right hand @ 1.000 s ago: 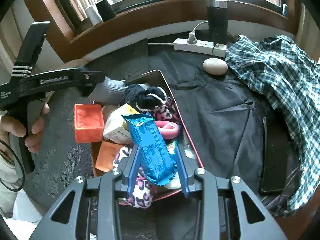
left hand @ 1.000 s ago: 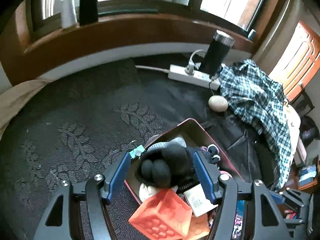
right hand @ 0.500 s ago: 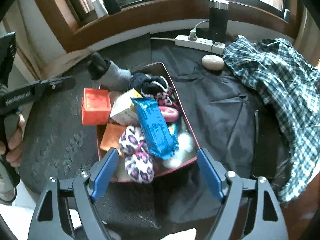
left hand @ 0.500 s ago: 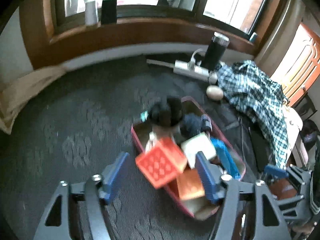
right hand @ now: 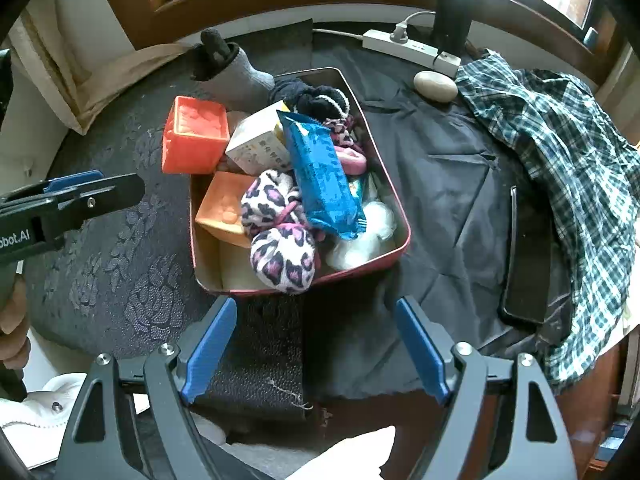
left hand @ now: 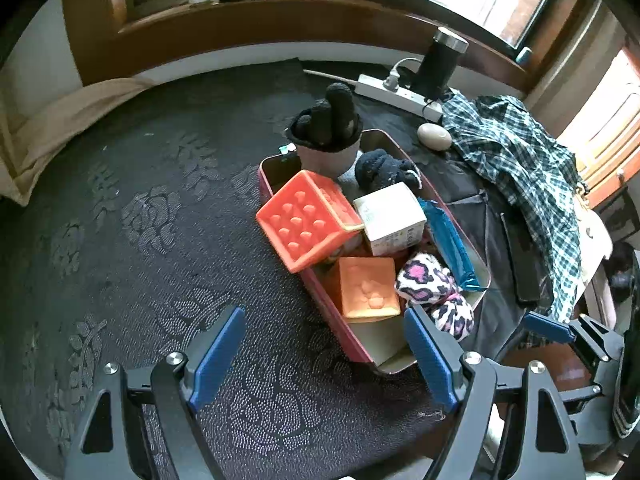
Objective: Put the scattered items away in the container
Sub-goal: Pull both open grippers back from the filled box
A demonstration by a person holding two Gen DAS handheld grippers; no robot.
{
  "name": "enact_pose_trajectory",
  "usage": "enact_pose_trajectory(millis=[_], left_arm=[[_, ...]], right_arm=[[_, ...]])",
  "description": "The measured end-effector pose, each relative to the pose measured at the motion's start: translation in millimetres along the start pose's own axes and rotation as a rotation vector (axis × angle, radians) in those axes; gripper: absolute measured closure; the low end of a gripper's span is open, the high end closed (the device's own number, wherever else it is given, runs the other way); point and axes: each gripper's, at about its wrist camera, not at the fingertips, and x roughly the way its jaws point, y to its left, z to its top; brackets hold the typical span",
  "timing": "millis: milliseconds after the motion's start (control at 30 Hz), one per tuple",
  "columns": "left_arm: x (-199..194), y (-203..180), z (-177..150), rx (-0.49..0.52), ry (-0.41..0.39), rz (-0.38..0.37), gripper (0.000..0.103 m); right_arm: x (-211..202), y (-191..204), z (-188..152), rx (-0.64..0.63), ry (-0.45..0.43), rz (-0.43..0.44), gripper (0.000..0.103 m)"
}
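Note:
A red tin (right hand: pixel 362 268) (left hand: pixel 332 312) sits on the dark patterned cloth, heaped with items. A blue packet (right hand: pixel 322 178) (left hand: pixel 450 246) lies on top, beside leopard-print scrunchies (right hand: pixel 282 236) (left hand: pixel 430 284), a white box (right hand: pixel 258 144) (left hand: pixel 390 218) and an orange cube (right hand: pixel 222 208) (left hand: pixel 368 286). A red-orange cube (right hand: pixel 194 136) (left hand: pixel 306 218) leans over the tin's left rim. A grey and black glove (right hand: pixel 232 70) (left hand: pixel 328 128) rests at the far end. My left gripper (left hand: pixel 324 354) and right gripper (right hand: pixel 316 346) are both open and empty, held back from the tin.
A power strip (right hand: pixel 412 50), black tumbler (right hand: pixel 454 12) and pale oval stone (right hand: pixel 436 86) lie behind the tin. A plaid shirt (right hand: pixel 568 152) and a dark phone (right hand: pixel 528 256) are to the right. A beige cloth (left hand: pixel 52 120) lies far left. A hand (right hand: pixel 14 324) holds the left gripper.
The right gripper opened and let go of the blue packet, which now lies in the tin. The left gripper released the glove. Both pulled back and up from the tin.

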Motion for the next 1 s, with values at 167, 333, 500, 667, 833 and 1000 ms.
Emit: enact_pose_trajectory(millis=[167, 333, 500, 667, 833, 1000], left_arm=[[-3.2, -1.1, -1.9, 0.003, -0.010, -0.001, 0.020], [-8.8, -5.2, -4.1, 0.026, -0.019, -0.005, 0.020], [-11.4, -8.0, -6.5, 0.043, -0.016, -0.010, 0.020], [-14.3, -7.1, -9.6, 0.050, -0.015, -0.010, 0.020], [-18.6, -5.3, -12.8, 0.059, -0.019, -0.012, 0.020], [-25.0, -3.2, -14.8, 0.077, -0.038, -0.008, 0.020]], right_arm=[[-4.7, 1.4, -3.7, -0.003, -0.015, -0.007, 0.019], [-10.1, 1.9, -5.8, 0.008, -0.029, -0.015, 0.019], [-14.3, 4.7, -8.0, 0.015, -0.040, -0.018, 0.019], [-16.4, 8.5, -10.3, 0.022, -0.045, -0.016, 0.019], [-18.2, 13.6, -10.3, 0.016, -0.049, -0.015, 0.019], [-19.2, 21.0, -8.8, 0.005, -0.053, -0.011, 0.019]])
